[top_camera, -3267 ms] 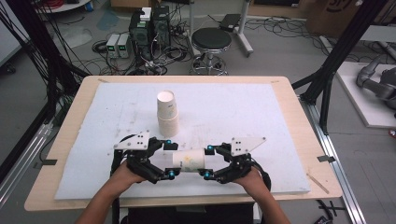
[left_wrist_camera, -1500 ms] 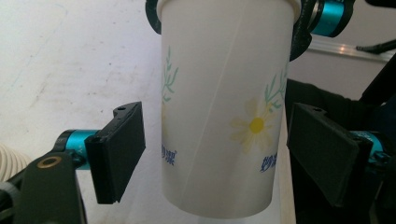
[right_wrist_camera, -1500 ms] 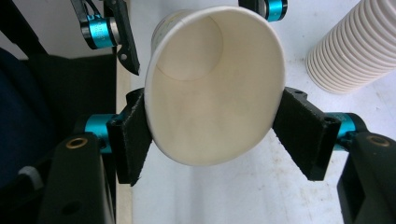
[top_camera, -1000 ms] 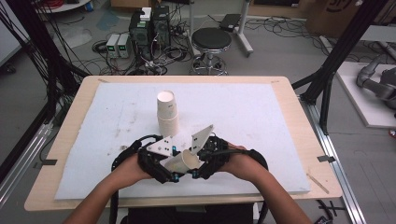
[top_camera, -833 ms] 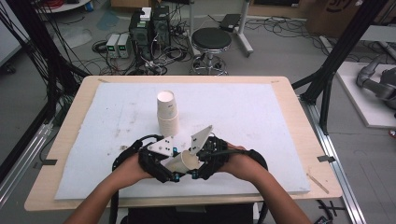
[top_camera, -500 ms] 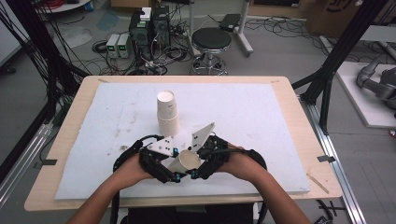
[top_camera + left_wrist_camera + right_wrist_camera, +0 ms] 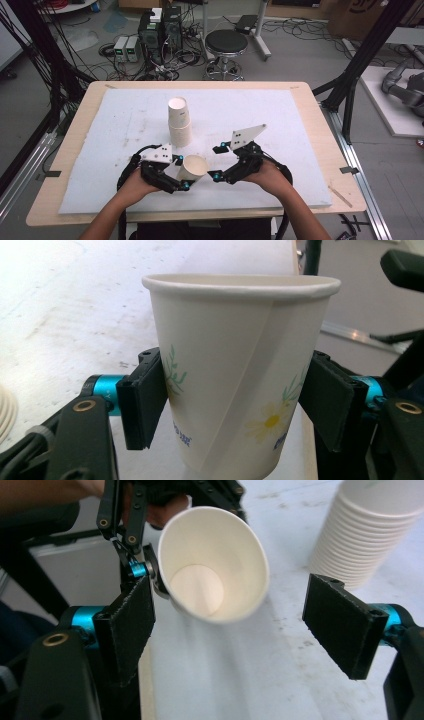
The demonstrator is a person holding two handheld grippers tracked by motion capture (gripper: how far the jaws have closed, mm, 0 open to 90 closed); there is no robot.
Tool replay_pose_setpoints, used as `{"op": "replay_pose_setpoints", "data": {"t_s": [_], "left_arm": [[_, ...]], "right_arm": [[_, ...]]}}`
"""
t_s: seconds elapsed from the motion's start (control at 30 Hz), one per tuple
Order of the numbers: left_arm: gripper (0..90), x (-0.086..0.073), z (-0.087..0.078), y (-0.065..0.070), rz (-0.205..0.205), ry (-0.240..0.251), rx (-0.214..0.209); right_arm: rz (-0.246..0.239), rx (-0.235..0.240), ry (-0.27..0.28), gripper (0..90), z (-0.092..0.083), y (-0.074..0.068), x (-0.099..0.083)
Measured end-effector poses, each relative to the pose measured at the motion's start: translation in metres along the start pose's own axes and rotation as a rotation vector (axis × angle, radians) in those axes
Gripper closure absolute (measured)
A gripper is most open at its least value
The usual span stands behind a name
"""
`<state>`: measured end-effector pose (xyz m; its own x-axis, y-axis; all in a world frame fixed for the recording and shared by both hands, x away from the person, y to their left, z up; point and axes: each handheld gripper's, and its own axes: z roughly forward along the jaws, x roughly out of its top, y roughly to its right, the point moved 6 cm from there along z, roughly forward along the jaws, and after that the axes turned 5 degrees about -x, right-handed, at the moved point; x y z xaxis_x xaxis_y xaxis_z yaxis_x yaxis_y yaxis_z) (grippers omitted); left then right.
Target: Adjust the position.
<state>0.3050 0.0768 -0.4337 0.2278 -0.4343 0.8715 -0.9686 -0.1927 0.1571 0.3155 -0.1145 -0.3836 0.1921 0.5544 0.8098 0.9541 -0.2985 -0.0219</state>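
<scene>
Left hand-held gripper (image 7: 186,176) pinches a tilted paper cup (image 7: 193,168); right hand-held gripper (image 7: 216,162), jaws just spreading, empty; cup stack (image 7: 179,122) stands behind.

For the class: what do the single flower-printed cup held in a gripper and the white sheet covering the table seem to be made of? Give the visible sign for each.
White flower-printed cup: paper with a faint sheen, judged by its rolled rim and overlapped side seam. It is clamped in the left gripper.
White table sheet: probably foam board or a similar matte panel; it shows a thick edge and a scuffed, dull surface.
</scene>
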Motion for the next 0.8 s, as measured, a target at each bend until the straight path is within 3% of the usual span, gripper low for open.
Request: {"op": "replay_pose_setpoints", "data": {"t_s": [0.4, 0.6, 0.7, 0.8], "left_arm": [[30.5, -0.01, -0.02, -0.01, -0.024, 0.125, 0.091], [30.2, -0.016, -0.035, -0.018, -0.03, 0.198, 0.175], [30.1, -0.018, -0.044, -0.022, -0.035, 0.239, 0.224], [30.0, -0.02, -0.053, -0.026, -0.04, 0.275, 0.268]], "right_arm": [[0.084, -0.12, 0.1, 21.8, -0.024, 0.014, -0.028], [0.137, -0.195, 0.117, 21.8, -0.031, 0.02, -0.053], [0.165, -0.23, 0.1, 21.8, -0.032, 0.024, -0.064], [0.17, -0.282, 0.115, 21.7, -0.035, 0.026, -0.073]]}}
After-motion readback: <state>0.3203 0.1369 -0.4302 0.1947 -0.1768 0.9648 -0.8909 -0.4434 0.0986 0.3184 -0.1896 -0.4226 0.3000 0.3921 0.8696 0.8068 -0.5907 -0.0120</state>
